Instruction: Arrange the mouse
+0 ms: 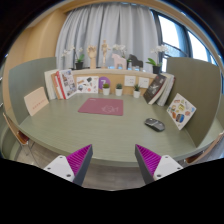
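Step in hand, as judged: approach, before any grasp. The gripper (pixel 113 160) hangs above the near edge of the green table (pixel 60 128), fingers spread wide with nothing between them; magenta pads (pixel 80 157) face inward. The mouse (pixel 154 125), small and dark, lies on the table ahead of the fingers and off to the right, well apart from them, near a leaning picture card (pixel 182 109). A maroon mat (pixel 101 106) lies at the middle of the table, beyond the fingers and left of the mouse; probably the target spot, though the task does not say. Books and cards lean along the back panels. Next move calls for swinging right and forward, lowering, and straddling the mouse across its narrow sides. Pose: held level, looking along the table, roughly centred
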`<control>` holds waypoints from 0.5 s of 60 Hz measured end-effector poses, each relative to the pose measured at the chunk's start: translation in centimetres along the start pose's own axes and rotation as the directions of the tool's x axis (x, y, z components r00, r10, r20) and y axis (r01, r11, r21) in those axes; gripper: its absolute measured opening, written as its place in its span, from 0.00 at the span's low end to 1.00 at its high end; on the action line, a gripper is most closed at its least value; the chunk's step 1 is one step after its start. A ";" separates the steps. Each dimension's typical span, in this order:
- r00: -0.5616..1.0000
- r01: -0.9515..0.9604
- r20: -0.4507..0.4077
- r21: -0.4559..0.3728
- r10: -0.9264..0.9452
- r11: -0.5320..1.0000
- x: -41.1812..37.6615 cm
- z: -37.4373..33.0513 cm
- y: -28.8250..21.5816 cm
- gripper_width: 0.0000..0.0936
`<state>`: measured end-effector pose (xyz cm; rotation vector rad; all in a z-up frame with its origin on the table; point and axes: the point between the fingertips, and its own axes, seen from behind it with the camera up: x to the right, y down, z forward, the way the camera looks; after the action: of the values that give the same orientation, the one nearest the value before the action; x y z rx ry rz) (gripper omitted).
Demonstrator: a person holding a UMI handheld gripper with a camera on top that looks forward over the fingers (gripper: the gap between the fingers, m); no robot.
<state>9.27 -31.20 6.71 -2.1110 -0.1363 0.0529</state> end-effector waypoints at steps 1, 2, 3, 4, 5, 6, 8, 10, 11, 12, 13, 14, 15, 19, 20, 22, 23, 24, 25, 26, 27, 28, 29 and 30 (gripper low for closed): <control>1.000 -0.004 -0.014 -0.006 0.004 1.000 1.2 0.2 0.4 0.92; 1.000 -0.009 -0.029 -0.010 0.009 1.000 2.3 0.4 0.6 0.92; 0.999 -0.014 -0.045 -0.015 0.013 1.000 3.1 0.6 0.8 0.92; 0.998 -0.017 -0.055 -0.016 0.016 1.000 4.4 0.8 1.0 0.92; 0.998 -0.020 -0.066 -0.019 0.019 1.000 5.3 1.0 1.1 0.92; 0.997 -0.023 -0.081 -0.025 0.021 0.999 6.1 1.2 1.2 0.92; 0.994 -0.030 -0.102 -0.033 0.026 0.999 7.9 1.7 1.4 0.92; 0.992 -0.035 -0.122 -0.038 0.031 0.999 9.7 2.2 1.5 0.92; 0.991 -0.038 -0.132 -0.041 0.032 0.998 10.5 2.5 1.5 0.92; 0.990 -0.040 -0.140 -0.044 0.033 0.998 11.3 2.8 1.5 0.92; 0.989 -0.042 -0.147 -0.048 0.034 0.998 12.0 3.1 1.6 0.92; 0.988 -0.044 -0.153 -0.052 0.036 0.998 12.8 3.5 1.6 0.92; 0.987 -0.046 -0.159 -0.055 0.037 0.997 13.5 3.9 1.6 0.92; 0.983 -0.048 -0.179 -0.062 0.036 0.997 16.1 5.7 1.3 0.92; 0.983 -0.048 -0.183 -0.065 0.036 0.997 16.7 6.1 1.2 0.93; 0.982 -0.050 -0.188 -0.073 0.035 0.996 17.7 7.1 1.1 0.92; 0.981 -0.051 -0.190 -0.077 0.035 0.996 18.2 7.6 1.0 0.93; 0.981 -0.052 -0.191 -0.082 0.036 0.995 18.7 8.2 1.0 0.92; 0.981 -0.054 -0.192 -0.085 0.037 0.995 19.1 8.7 0.9 0.93; 0.981 -0.056 -0.192 -0.088 0.038 0.995 19.5 9.2 0.8 0.92; 0.981 -0.058 -0.191 -0.091 0.039 0.994 19.8 9.8 0.7 0.93; 0.981 -0.060 -0.191 -0.094 0.041 0.994 20.1 10.3 0.6 0.92; 0.981 -0.061 -0.189 -0.097 0.042 0.993 20.4 10.9 0.5 0.92; 0.981 -0.063 -0.187 -0.100 0.043 0.993 20.7 11.5 0.4 0.92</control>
<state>28.76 -19.17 0.77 -2.2129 0.0289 -0.1206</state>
